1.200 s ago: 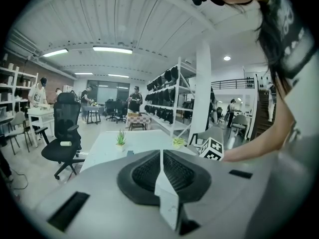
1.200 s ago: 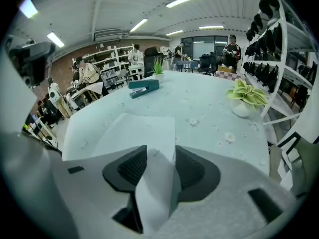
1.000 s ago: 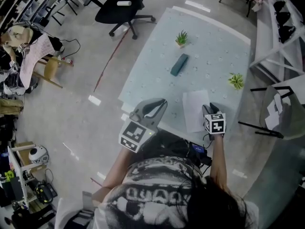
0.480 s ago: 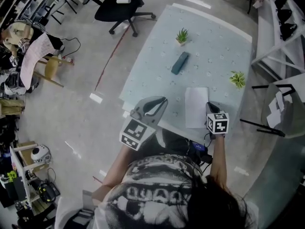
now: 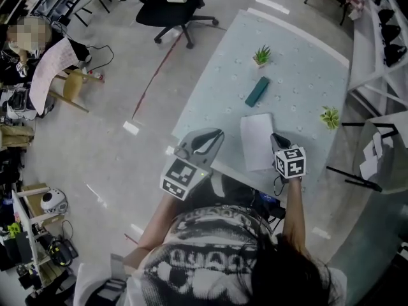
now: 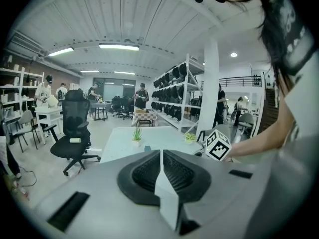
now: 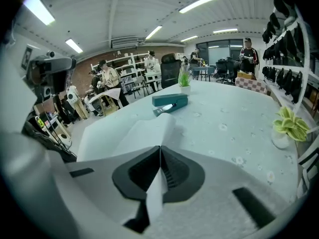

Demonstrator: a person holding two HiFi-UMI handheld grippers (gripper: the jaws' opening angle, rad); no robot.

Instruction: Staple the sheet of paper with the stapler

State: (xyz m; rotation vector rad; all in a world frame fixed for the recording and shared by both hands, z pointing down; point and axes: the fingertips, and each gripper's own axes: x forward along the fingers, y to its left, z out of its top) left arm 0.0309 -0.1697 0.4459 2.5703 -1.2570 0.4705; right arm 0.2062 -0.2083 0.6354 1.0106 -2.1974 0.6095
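Pinching the near edge of the sheet of paper (image 7: 134,133), the right hand-held gripper (image 7: 160,147) has just been closing its jaws, and they now stand together on the sheet. The sheet bows upward just ahead of the jaw tips, while its far part lies on the pale worktop (image 5: 299,69). In the head view the sheet of paper (image 5: 255,139) sits close to the worktop's near edge, with the right hand-held gripper (image 5: 276,140) at its right side. The teal stapler (image 5: 257,91) lies farther out on the worktop, near the sheet's far edge but apart from it; the right gripper view shows the stapler (image 7: 169,100) beyond the raised paper. The left hand-held gripper (image 6: 162,152) has its jaws pressed together with nothing between them, and hangs at the worktop's near edge, left of the sheet (image 5: 213,138). Two small potted plants (image 5: 261,55) (image 5: 329,116) stand on the worktop.
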